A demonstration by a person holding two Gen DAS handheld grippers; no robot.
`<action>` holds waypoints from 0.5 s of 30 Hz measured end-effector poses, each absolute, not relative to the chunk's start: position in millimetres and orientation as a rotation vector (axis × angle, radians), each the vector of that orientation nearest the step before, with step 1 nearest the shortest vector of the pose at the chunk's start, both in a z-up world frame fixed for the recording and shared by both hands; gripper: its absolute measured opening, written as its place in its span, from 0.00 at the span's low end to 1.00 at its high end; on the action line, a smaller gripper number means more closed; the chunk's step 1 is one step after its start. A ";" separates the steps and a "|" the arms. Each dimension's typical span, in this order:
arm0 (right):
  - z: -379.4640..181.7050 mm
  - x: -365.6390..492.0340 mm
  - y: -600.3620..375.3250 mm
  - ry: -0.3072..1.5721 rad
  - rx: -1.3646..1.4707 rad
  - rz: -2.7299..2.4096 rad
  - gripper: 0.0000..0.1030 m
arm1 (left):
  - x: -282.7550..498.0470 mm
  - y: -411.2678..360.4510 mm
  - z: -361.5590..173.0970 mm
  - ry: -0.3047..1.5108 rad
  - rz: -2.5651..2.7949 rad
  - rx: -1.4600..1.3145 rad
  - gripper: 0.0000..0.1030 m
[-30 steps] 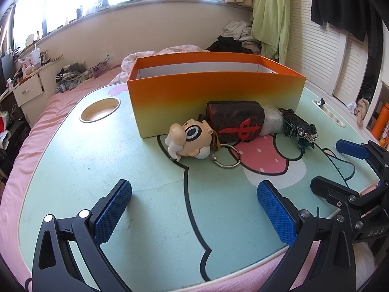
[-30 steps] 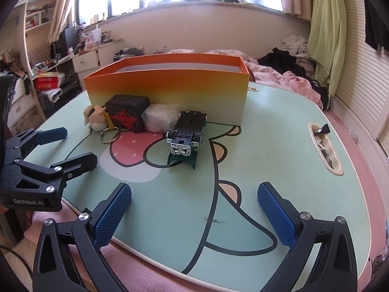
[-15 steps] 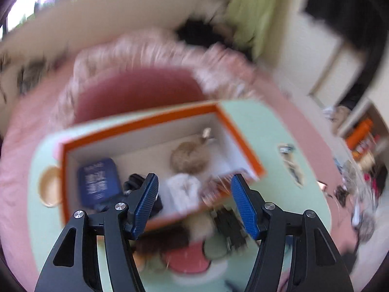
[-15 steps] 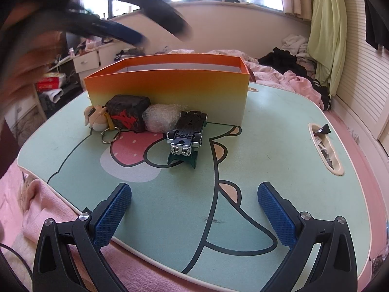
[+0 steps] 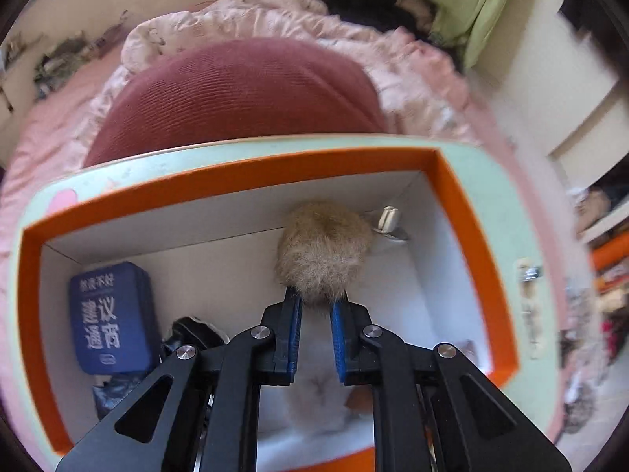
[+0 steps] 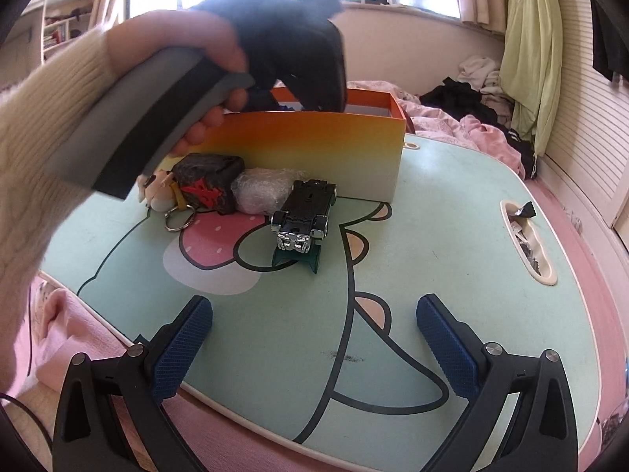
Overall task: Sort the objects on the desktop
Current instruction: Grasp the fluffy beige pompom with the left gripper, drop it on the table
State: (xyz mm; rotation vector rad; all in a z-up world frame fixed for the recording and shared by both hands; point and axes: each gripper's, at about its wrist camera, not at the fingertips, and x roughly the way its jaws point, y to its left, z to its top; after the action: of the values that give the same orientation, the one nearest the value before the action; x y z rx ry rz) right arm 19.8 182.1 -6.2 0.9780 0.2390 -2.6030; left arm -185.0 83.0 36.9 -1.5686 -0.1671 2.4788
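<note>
So we've got the mint-green surface [image 6: 452,212] with the cartoon print carrying everything, and the orange box [image 6: 314,149] sits toward its far side, open on top. In the left wrist view we're looking straight down into that box [image 5: 471,236], white inside, and our left gripper [image 5: 316,314] has its fingers nearly together, clamped on the near edge of a fluffy tan pompom [image 5: 324,251] that sits toward the far right of the box. Right behind the pompom there's a small white clip thing [image 5: 389,218] in the far right corner, can't really tell what it is. On the left side of the box floor lies a blue case with white lettering [image 5: 112,318], and just beside it on the near side there's some black stuff [image 5: 192,334] we can't make out. Below the fingers there's a pale fuzzy thing [image 5: 318,397], blurry. In the right wrist view our right gripper [image 6: 314,338] hangs over the near edge of the surface with its fingers wide apart, holding nothing. In front of the box, left to right, we see a little cartoon-head keychain [image 6: 157,192], a dark block with a red mark [image 6: 210,187], a clear plastic-wrapped lump [image 6: 263,190] and a black toy car [image 6: 304,212] lying upside down on a green stand. Our left hand [image 6: 188,51] is up top left, gripping the handle and reaching into the box.
</note>
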 end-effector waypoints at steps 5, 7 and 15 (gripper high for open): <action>-6.4 20.2 181.7 0.238 0.978 -2.603 1.00 | -147.2 58.3 76.0 -0.289 2.510 -1.329 0.14; -6.4 20.4 181.8 0.238 0.978 -2.603 1.00 | -116.6 49.6 99.0 -0.330 2.504 -1.186 0.14; -6.8 20.3 182.3 0.240 0.978 -2.604 1.00 | -27.5 32.8 99.7 -0.357 2.439 -1.004 0.15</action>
State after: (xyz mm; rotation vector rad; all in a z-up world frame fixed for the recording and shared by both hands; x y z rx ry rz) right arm 20.3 182.3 -6.8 0.9783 0.2397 -2.6039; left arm -27.5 32.8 99.7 -1.0036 -0.3571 2.4390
